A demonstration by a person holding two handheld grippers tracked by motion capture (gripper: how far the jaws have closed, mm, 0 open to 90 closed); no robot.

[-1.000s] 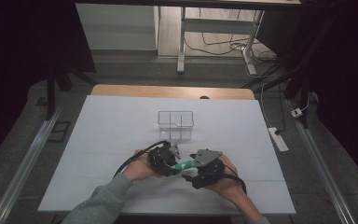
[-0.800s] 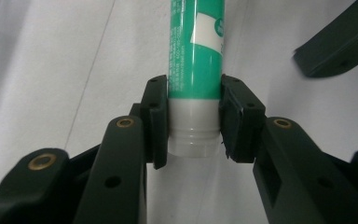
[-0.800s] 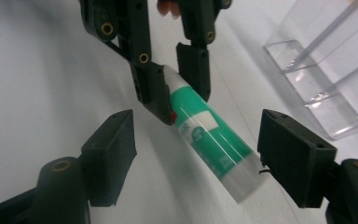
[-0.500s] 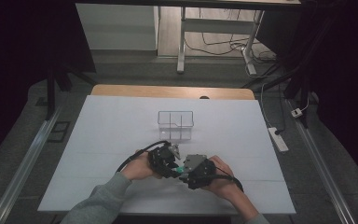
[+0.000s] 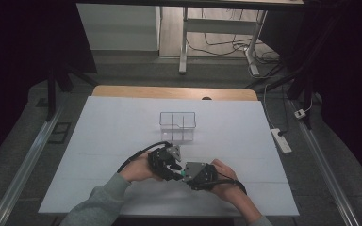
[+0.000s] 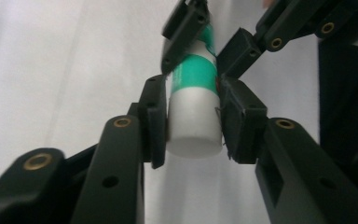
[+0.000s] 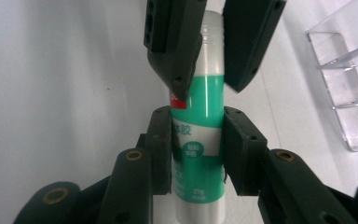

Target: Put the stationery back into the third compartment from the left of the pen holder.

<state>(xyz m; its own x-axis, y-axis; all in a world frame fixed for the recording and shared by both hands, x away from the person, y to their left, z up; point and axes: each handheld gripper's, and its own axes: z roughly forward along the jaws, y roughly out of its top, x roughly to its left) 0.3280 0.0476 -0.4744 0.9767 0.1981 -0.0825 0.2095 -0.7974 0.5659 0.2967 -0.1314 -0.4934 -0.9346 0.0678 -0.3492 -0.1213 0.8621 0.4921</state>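
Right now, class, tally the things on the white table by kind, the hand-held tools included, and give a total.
Glue stick, white and green: 1
Clear plastic organiser with compartments: 1
Hand-held tools: 2, the left tool and the right tool, both clamped on the glue stick
Total: 4

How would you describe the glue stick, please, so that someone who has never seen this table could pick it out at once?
On the white table, nearer the person than the clear plastic organiser box, two black grippers meet. Between them is a white cylindrical glue stick with green bands, clamped by the left gripper on its white end and the right gripper on its green label. It is the only green and white thing there.
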